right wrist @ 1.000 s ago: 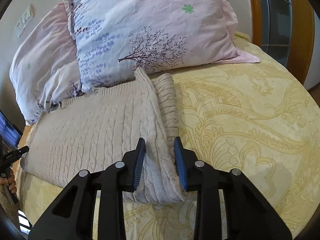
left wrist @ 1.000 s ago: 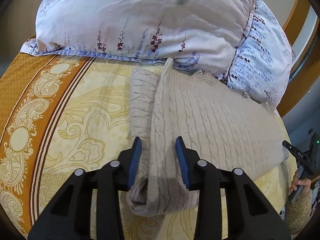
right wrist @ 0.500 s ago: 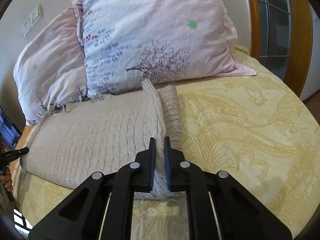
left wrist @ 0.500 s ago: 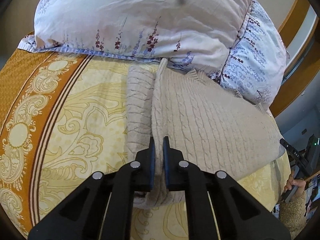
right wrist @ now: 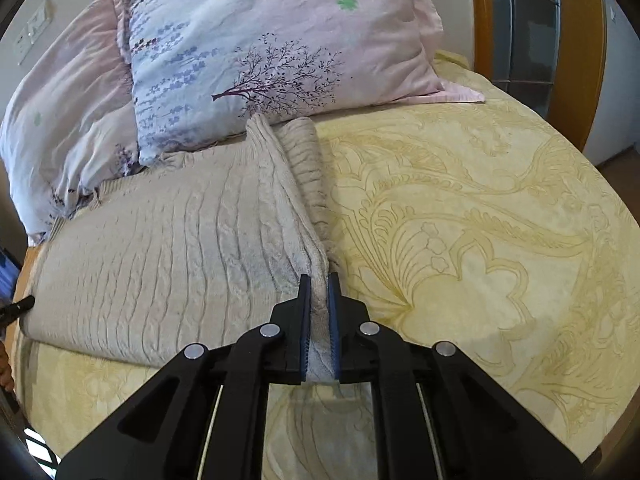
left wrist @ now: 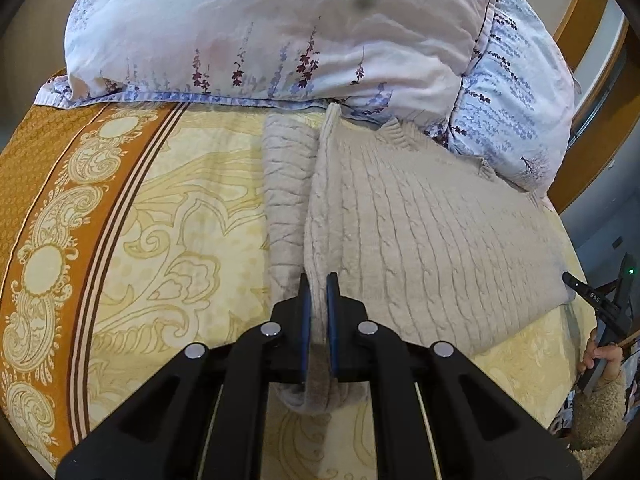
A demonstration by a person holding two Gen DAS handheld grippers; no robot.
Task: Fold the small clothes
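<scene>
beige sweater [left wrist: 420, 232] edges, at six o'clock, had just been pinched by left claw [left wrist: 318, 304] and right claw [right wrist: 319, 300] — ready to fold.

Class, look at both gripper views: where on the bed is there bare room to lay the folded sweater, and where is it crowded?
Free: the yellow bedspread right of the sweater, bordered by the pillows and wooden frame; also the bedspread between the sweater's other side and the orange border. Crowded: the head end, where pillows meet the sweater. Both the left gripper and right gripper pinch sweater edges.
</scene>
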